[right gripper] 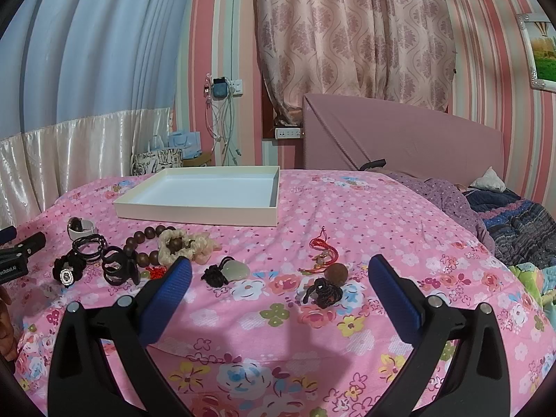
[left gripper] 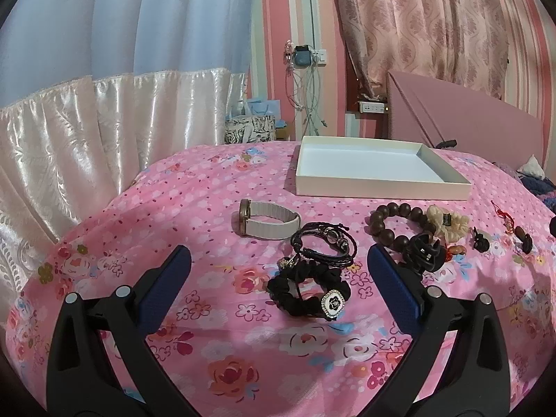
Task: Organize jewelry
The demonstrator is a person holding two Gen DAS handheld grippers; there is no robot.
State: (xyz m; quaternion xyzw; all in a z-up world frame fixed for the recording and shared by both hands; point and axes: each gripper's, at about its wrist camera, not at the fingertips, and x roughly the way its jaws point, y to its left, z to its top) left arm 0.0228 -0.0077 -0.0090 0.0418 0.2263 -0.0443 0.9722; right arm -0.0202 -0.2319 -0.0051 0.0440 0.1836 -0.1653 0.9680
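Note:
A shallow white tray (left gripper: 378,186) (right gripper: 194,215) lies on the pink floral bedspread. In front of it lie a white-strap watch (left gripper: 269,220), a black cord bracelet (left gripper: 325,246), a black scrunchie with a badge (left gripper: 309,293), a brown bead bracelet (left gripper: 392,226), a cream scrunchie (left gripper: 446,220) and a black claw clip (left gripper: 425,252). My left gripper (left gripper: 278,260) is open, just short of the black scrunchie. My right gripper (right gripper: 279,271) is open, with a black knot with a pale stone (right gripper: 226,272), a red tassel charm (right gripper: 321,250) and a brown bead on a black knot (right gripper: 325,286) ahead.
The pink headboard (right gripper: 417,139) stands behind the bed. Rumpled blankets (right gripper: 514,222) lie at the right. Curtains hang at the left and back. A gift box (left gripper: 250,128) sits beyond the bed's far edge. The left gripper shows at the far left of the right wrist view (right gripper: 14,253).

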